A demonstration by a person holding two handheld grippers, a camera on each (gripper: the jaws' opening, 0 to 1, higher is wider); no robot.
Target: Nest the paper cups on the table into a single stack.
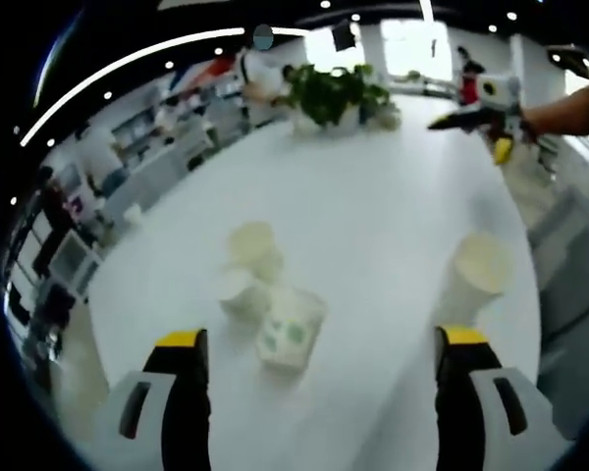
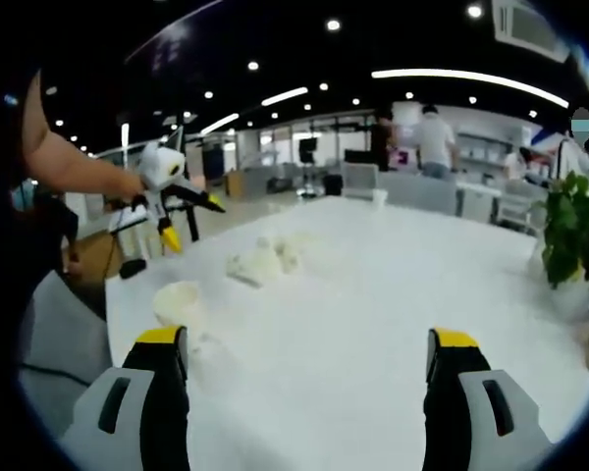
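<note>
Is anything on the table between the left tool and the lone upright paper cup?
Nothing visible: only bare white table lies between the open left tool and the upright paper cup; the cup cluster sits off to the side.

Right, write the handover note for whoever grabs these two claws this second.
Left claw: open, empty, held above the table, facing the cups.
Right claw: open, empty, held over the table's other side.
Cups: a cluster of three near the middle, two upright and touching, one lying on its side nearest the left claw. A single upright cup stands apart, near the table edge on the person's side.
Done: nothing nested yet.
Left: pick up each cup and stack all four into one. Probably start with the tipped one. The potted plant at the far end is not in the way.
</note>
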